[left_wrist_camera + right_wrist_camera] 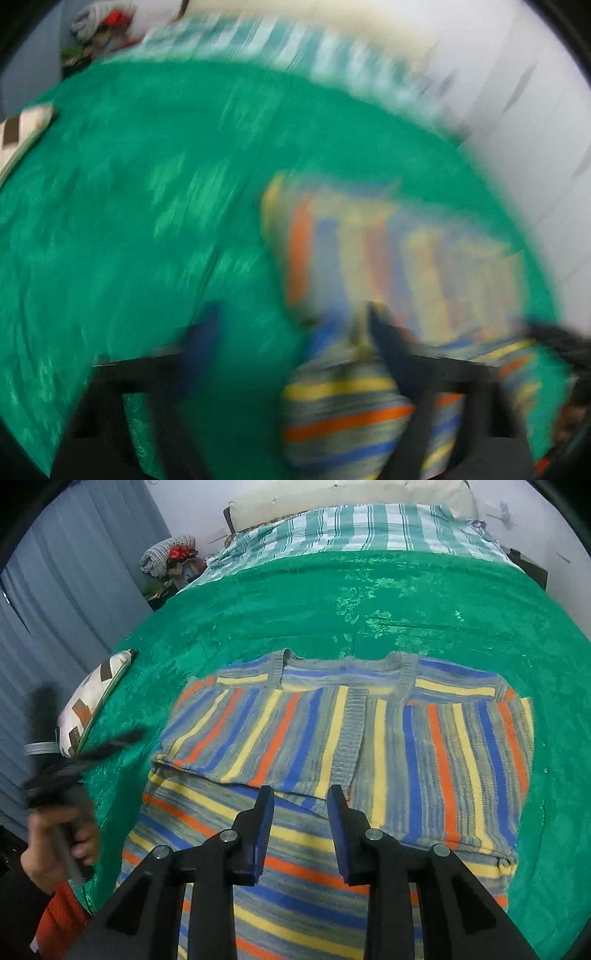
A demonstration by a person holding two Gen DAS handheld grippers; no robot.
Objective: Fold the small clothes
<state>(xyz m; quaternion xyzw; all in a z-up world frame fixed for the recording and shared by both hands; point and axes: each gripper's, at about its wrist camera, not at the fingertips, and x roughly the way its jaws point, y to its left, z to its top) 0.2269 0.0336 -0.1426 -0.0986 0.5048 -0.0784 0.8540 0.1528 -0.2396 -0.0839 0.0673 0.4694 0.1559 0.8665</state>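
Observation:
A striped knit sweater (369, 738), blue, yellow, orange and grey, lies on the green bedspread (332, 602) with both sleeves folded across its chest. My right gripper (301, 797) is open and empty just above the sweater's middle. My left gripper (291, 325) is open; its view is badly blurred by motion, with the sweater (369, 258) to its right and a striped part close under its right finger. The left gripper also shows blurred at the far left of the right wrist view (74, 760), beside the sweater's left edge.
A white and brown patterned cushion (96, 698) lies on the bed's left edge. A teal plaid sheet (351, 528) covers the far end of the bed. A pile of clothes (170, 557) sits by the blue curtain (55, 590) at the back left.

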